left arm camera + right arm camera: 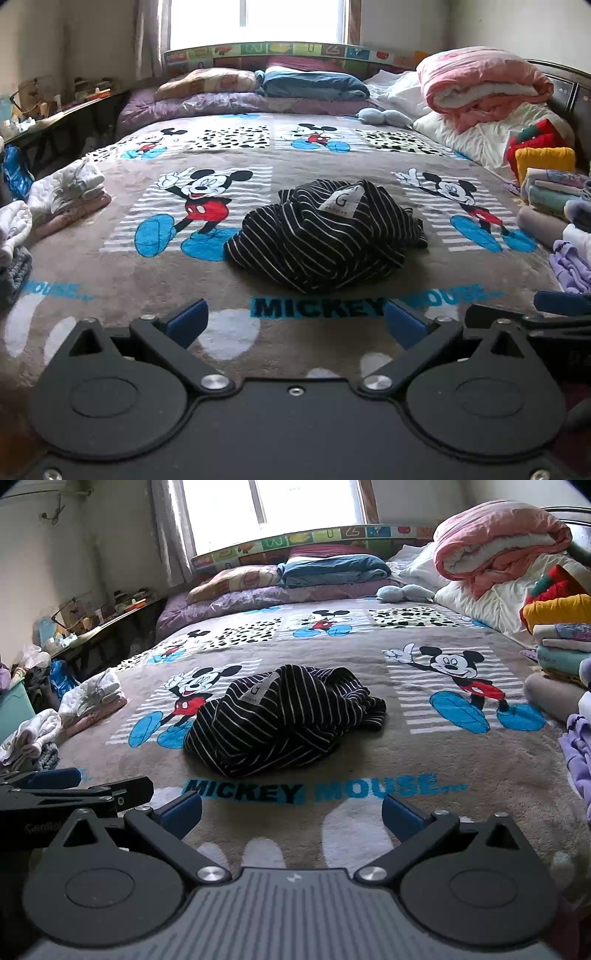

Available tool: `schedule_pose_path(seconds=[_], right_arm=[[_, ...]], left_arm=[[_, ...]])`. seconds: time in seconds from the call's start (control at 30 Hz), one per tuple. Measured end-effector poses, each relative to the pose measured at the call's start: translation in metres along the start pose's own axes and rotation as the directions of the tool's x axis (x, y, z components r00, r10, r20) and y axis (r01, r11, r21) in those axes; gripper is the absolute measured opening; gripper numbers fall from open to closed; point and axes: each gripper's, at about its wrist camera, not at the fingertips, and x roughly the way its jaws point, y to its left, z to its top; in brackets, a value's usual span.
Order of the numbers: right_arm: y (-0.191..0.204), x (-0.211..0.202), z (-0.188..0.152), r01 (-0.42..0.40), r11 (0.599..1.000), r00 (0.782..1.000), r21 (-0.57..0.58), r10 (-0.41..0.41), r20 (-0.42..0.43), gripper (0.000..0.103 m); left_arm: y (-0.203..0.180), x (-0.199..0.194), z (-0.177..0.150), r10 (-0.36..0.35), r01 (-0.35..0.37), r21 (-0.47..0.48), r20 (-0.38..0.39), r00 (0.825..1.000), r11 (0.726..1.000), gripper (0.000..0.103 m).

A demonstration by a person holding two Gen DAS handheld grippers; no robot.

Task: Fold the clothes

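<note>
Bed blanket [295, 170], crumpled striped garment [325, 236]

Both wrist cams low at bed's [110, 266] foot, facing the window [291, 18]; side by side, sharing the striped top [325, 236] mid-bed.

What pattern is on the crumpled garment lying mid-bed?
Thin white stripes on black garment, clearest in the left wrist view.

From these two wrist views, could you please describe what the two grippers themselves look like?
Both match in build: the left gripper and right gripper have matte black linkage arms on round black hubs with silver pivot screws, ending in blue-padded fingers. The left base plate is plain black; the right one is ribbed grey. No cables or sleeves show.
</note>
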Motion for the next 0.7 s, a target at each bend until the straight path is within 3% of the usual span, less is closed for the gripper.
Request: schedule_pose_path(seconds=[0.7], right_arm=[[-0.0008, 0.0009, -0.0017, -0.01, 1.0, 1.0, 0.019, 0.01, 0.005, 0.103]], left_arm=[[0.0, 0.001, -0.0027, 0.001, -0.001, -0.002, -0.008, 1.0, 1.0, 0.103]])
